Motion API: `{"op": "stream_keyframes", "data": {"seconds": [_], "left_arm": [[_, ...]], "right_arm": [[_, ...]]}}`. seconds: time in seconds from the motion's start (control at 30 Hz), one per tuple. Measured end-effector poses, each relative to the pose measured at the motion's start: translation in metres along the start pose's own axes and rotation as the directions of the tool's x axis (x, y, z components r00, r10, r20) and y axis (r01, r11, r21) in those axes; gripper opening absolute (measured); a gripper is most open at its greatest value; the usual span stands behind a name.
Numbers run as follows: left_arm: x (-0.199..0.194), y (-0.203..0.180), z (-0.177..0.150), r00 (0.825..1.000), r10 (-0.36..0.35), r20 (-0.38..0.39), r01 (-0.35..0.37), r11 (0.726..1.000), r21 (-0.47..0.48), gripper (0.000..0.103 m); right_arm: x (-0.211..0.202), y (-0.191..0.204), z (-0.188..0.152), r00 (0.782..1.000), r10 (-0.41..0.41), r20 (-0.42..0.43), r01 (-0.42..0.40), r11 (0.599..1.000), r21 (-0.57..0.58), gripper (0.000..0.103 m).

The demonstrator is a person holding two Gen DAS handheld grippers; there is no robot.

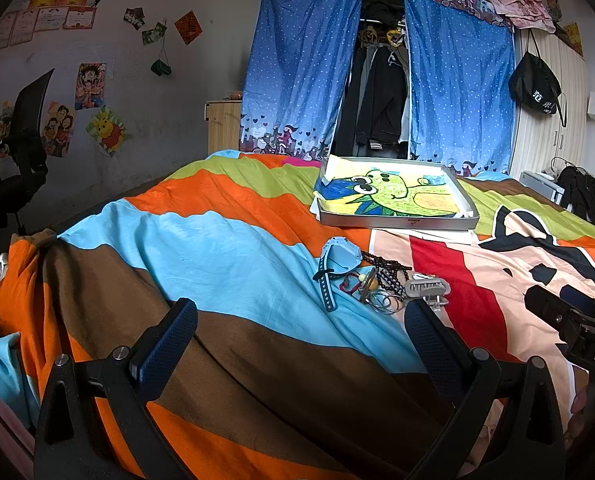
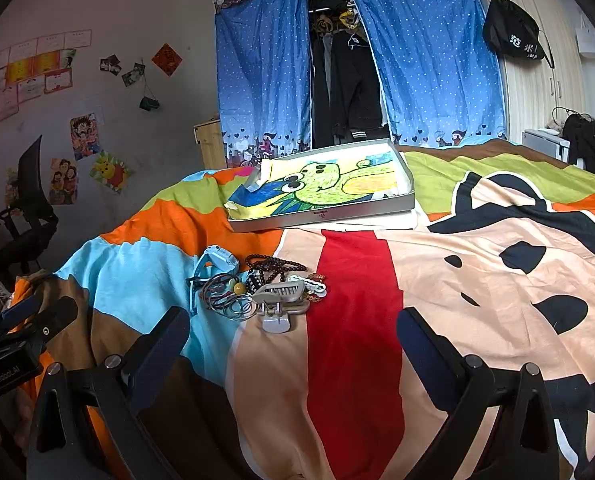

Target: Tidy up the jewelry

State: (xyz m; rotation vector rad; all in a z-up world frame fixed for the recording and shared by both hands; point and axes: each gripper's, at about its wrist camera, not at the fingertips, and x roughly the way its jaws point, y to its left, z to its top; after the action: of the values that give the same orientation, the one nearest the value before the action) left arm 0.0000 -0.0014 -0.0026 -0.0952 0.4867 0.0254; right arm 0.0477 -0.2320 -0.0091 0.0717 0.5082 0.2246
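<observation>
- Left tongs [image 1: 301,320] spread wide, gripping nothing, low over bed's striped duvet [image 1: 217,240].
- Right tongs [image 2: 293,332] likewise spread, nothing between fingers.
- Jewelry pile on duvet, ahead of both tongs: blue watch [image 2: 213,264], dark bead necklace [image 2: 273,266], thin bangles [image 2: 233,300], grey claw hair clip [image 2: 277,300] nearest, all touching/overlapping.
- Shallow grey tray [image 2: 329,212] w/ green cartoon drawing [image 2: 321,188] inside, just beyond pile.
</observation>
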Motion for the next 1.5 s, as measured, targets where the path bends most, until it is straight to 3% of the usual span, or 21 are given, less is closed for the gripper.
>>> {"op": "stream_keyframes", "data": {"seconds": [1.5], "left_arm": [[-0.0002, -0.003, -0.0019, 1.0, -0.002, -0.003, 0.002, 1.0, 0.003, 0.102]], "right_arm": [[-0.0006, -0.0007, 0.0007, 1.0, 0.005, -0.002, -0.005, 1.0, 0.004, 0.103]]}}
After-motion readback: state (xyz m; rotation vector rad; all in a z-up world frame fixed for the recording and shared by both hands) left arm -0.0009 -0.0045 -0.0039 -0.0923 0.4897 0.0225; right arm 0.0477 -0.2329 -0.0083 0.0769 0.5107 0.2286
